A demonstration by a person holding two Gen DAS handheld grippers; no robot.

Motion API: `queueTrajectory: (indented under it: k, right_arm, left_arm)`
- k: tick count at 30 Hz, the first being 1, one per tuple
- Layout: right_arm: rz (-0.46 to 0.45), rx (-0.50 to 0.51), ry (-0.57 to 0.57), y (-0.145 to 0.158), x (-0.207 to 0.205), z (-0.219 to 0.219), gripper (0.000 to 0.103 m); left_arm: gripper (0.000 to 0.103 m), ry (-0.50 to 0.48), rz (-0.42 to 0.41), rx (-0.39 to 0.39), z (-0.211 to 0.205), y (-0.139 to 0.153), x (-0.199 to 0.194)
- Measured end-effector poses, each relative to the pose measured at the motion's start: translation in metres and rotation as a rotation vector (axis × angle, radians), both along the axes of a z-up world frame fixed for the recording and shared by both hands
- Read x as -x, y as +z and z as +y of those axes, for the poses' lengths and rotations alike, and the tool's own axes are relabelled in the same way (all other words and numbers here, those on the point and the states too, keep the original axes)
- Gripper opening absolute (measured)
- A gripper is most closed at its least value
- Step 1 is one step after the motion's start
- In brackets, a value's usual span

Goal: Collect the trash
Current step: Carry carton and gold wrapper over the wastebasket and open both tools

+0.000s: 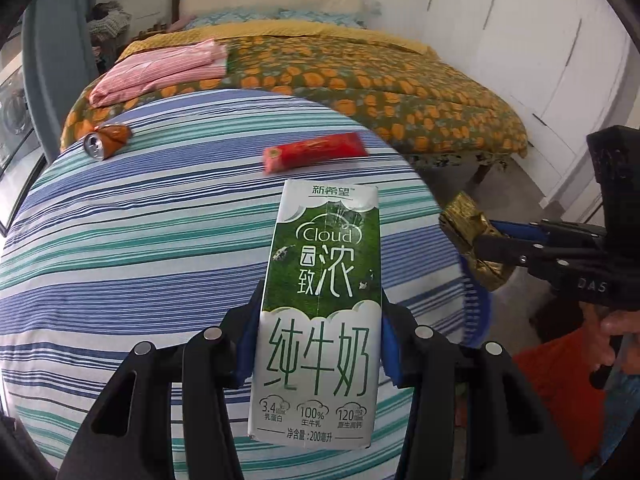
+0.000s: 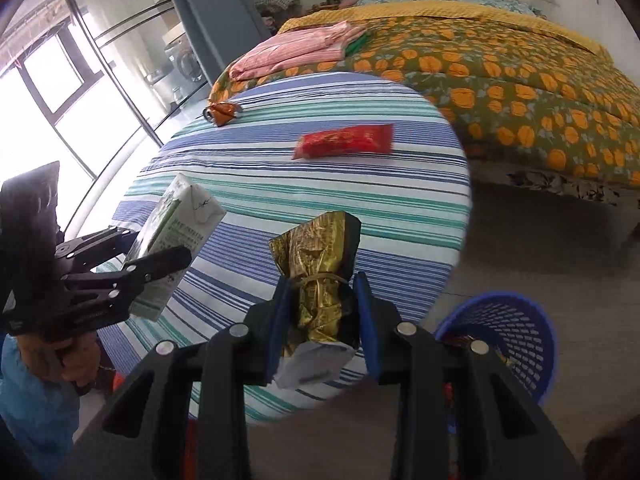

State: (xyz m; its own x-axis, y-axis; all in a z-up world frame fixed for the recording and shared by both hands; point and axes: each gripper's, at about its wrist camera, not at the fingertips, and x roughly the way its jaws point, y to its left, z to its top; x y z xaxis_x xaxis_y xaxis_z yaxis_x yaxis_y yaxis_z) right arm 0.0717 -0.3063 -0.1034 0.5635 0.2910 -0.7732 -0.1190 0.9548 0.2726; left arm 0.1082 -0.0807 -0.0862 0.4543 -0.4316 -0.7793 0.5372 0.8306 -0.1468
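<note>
My left gripper is shut on a green and white milk carton, held upright above the striped round table. It shows at the left in the right wrist view, with the carton. My right gripper is shut on a crumpled gold foil wrapper, near the table's right edge; it shows in the left wrist view with the wrapper. A red snack packet and a crushed can lie on the far part of the table.
A blue mesh waste basket stands on the floor right of the table, below my right gripper. A bed with an orange-patterned quilt and folded pink cloth lies behind the table. White wardrobes line the right wall.
</note>
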Motion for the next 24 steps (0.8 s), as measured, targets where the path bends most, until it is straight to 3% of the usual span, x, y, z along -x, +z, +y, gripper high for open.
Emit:
queueTrajectory:
  k: [5,9,15,24]
  right_arm:
    - [0.019,0.009,-0.146,-0.013,0.03,-0.077,0.032]
    - [0.051,0.006,-0.253,-0.032,0.048,-0.132,0.032]
    - [0.095,-0.028,-0.364,-0.07,0.063,-0.191,0.032]
    - [0.142,-0.117,-0.45,-0.125,0.06,-0.245,0.032]
  left_arm:
    - [0.048,-0.125,0.008,0.042,-0.076,0.004,0.035]
    - [0.049,-0.203,0.048,0.045,-0.14,-0.01,0.055]
    - [0.049,-0.231,0.12,0.012,-0.219,-0.056,0.06]
    - [0.049,-0.212,0.206,-0.037,-0.28,-0.134,0.035]
